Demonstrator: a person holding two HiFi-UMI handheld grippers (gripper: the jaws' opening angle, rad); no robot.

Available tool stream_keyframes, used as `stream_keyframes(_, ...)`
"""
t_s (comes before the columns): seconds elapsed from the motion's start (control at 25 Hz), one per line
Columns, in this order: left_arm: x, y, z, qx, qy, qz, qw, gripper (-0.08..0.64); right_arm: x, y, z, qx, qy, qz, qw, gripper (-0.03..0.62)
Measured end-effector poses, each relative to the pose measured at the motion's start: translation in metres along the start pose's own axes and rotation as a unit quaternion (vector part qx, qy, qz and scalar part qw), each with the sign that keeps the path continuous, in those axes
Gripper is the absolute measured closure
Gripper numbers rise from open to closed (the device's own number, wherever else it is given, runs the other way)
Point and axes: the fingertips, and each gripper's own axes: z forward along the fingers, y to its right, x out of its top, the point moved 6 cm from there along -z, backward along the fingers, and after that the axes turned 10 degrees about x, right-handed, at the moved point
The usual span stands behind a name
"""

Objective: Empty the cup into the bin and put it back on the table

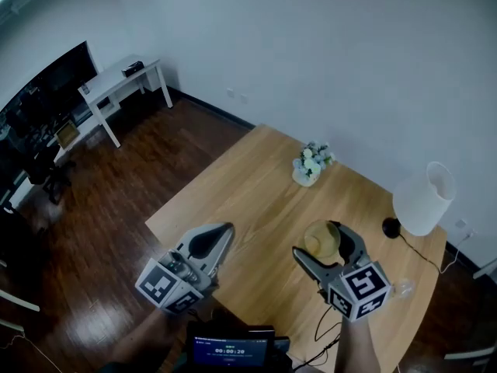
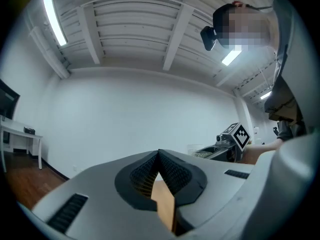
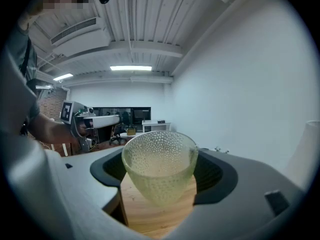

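Cup (image 1: 322,240), dimpled and translucent, hangs upright over the wooden table (image 1: 248,185). Dark floorboards (image 1: 109,200) lie to the left, and flowers (image 1: 311,164) and a lamp (image 1: 423,199) stand near the white wall. Whether the cup holds anything is hard to tell. The left gripper (image 1: 226,231) has its jaws pressed together with nothing between them. The right gripper (image 3: 160,176) pinches the cup's sides.

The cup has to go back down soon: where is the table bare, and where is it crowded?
The widest bare wood lies left of the flower vase, out to the table's left edge and near corner. The strip between vase and cup is free too. The right end is crowded by the lamp and its cable.
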Motion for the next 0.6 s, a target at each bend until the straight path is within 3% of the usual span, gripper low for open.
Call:
stream_keyframes(0.16,0.018,-0.023,-0.026,0.031,0.017,0.007,0.9993,0.569,0.017,-0.02,0.019,0.025,-0.011,-0.018,0.999,0.196)
stream_keyframes(0.44,0.029,-0.082,-0.07,0.073,0.02,0.007,0.9971,0.569,0.04,-0.048,0.065,0.033,-0.018,-0.035,0.999,0.195)
stream_keyframes(0.6,0.045,-0.115,-0.096,0.073,0.024,-0.001,0.9971,0.569,0.053,-0.076,0.096,0.039,-0.024,-0.041,0.998,0.195)
